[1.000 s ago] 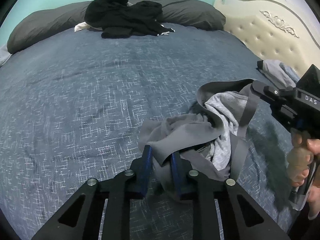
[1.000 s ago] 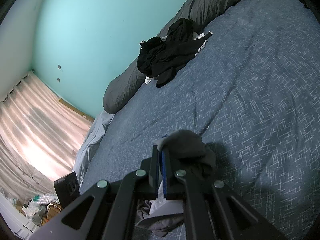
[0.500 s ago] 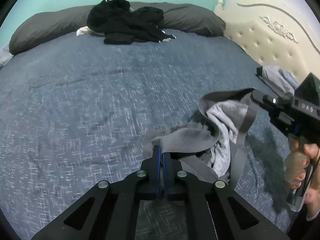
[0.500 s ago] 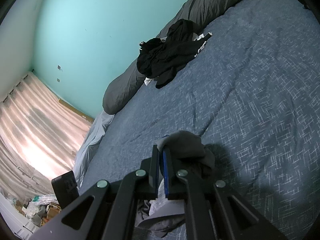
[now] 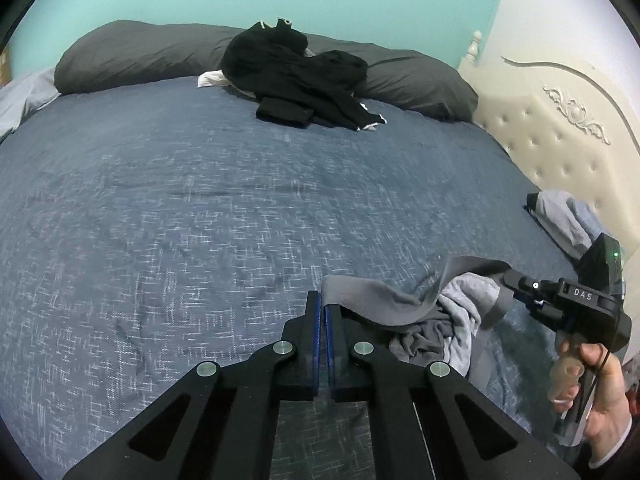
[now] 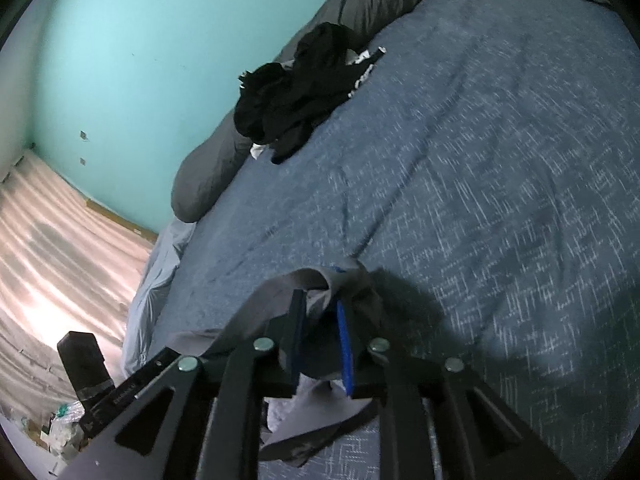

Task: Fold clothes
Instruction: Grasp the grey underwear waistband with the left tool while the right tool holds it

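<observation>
**Now the grip passes from right to left**

Just now the two tongs trade roles on the grey garment point(image 5: 404, 312). The left gripper point(image 5: 322, 312), whose jaws stood apart around a fold a second ago, is pressed narrow, with the garment's grey band edge emerging right at its tips; the pinch itself is hidden between the pads, so whether cloth is truly caught is a judgement, though the band strung taut from those tips suggests it is. The right gripper point(image 6: 320, 300), clamped tight on the same piece half a second ago, has just been opening: its blue pads stand parted, with grey fabric draped loosely between and over them rather than squeezed.

In the left wrist view the garment lies crumpled on the blue bedspread point(image 5: 200, 220) at about four o'clock, its band stretched between the two tools. The pile of black clothes point(image 5: 296, 76) waits at twelve o'clock against the grey pillows point(image 5: 132, 52), well apart. A person's hand point(image 5: 592, 392) holds the right tool at four o'clock.

For the fold, this probably means a re-grip: the left anchors one band corner while the right seeks a better hold. No fold is formed yet. The loosened cloth could slip off the right pads.
</observation>
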Available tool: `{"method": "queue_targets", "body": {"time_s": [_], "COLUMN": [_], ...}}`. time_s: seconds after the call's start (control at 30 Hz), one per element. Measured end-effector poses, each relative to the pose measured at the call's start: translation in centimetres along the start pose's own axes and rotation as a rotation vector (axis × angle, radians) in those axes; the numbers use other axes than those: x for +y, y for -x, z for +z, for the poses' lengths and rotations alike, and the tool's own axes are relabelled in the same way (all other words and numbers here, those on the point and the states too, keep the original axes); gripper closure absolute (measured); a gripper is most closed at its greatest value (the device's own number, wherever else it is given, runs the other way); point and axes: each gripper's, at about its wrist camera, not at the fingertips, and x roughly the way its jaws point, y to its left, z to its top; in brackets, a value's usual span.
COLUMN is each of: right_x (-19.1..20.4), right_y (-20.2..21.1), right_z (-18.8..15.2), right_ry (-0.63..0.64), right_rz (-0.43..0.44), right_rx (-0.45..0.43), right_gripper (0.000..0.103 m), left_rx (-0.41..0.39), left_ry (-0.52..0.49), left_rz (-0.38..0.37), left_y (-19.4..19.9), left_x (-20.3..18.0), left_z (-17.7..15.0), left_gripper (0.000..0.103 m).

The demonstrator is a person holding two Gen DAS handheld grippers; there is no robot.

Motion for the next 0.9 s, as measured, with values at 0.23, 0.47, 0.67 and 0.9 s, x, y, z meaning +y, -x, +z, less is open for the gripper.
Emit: {"method": "queue_targets", "body": {"time_s": [0.23,0.47,0.67,0.9], "right_x": [0.1,0.4,-0.3,0.0], "right_y": [1.1,1.2,0.0,-1.7], "right_z": [-0.8,-2.1,-3.3,-3.5], "right_ry": [-0.018,-0.041,-0.125,-0.129], "right_rz": [-0.057,-0.122,-0.158,-0.142], "right_rx": [-0.002,0.031,0.108,0.146], "right_gripper": [0.078,0.075,0.067,0.079], "left_rx": [0.027,0.034,0.050,0.055], "left_ry": [0.009,0.013,0.063,0.085], "left_rz": [-0.008,-0.023,-0.021,-0.045], "left_y": [-0.6,-0.5,-0.6,0.2], "left_x": [0.6,1.3,2.9,3.5], "left_z": [-0.7,-0.9,-1.5,-1.9], "left_gripper": [0.101,0.100,0.100,0.101]}}
